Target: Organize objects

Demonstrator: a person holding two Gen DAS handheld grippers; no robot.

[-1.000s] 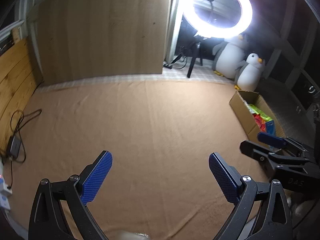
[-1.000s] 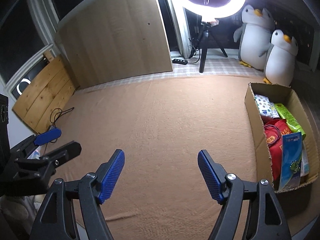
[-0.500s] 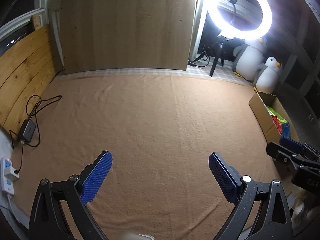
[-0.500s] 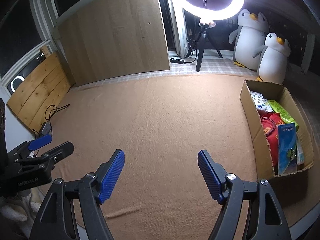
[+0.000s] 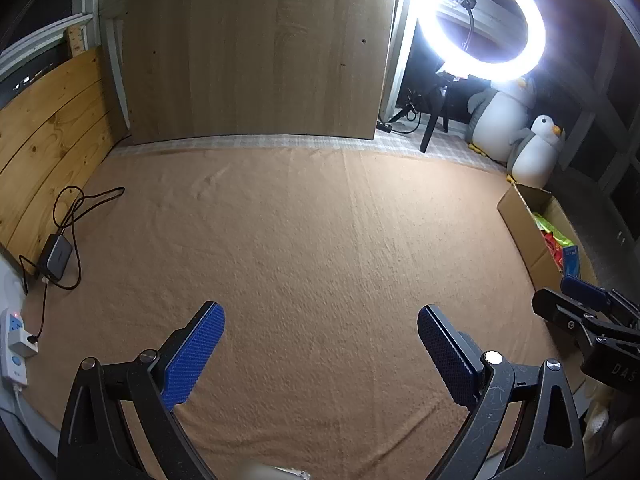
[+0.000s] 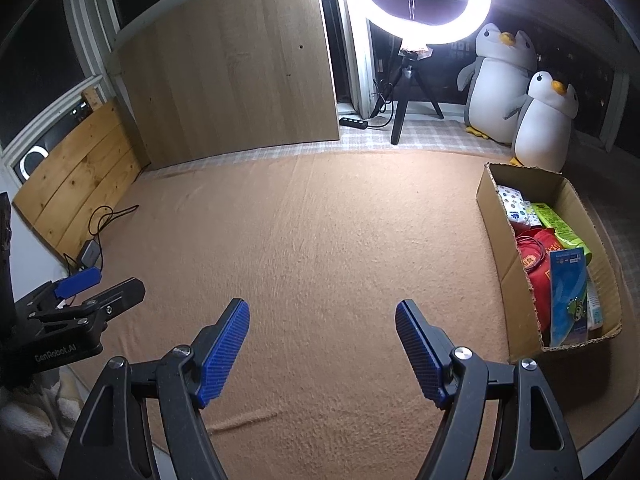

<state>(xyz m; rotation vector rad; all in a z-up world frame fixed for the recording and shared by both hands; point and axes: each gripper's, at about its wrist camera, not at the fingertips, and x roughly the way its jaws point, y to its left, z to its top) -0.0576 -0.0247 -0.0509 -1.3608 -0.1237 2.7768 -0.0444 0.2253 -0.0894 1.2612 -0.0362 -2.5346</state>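
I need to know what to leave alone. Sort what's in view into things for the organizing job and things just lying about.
For the job:
cardboard box
packets in it
red pouch
left gripper, open
right gripper, open

Lying about:
two penguin plushes
ring light
power strip
adapter
wooden boards

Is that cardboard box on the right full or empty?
Nearly full. The cardboard box is open on top, with a red bag, green packets and a blue card packed inside.
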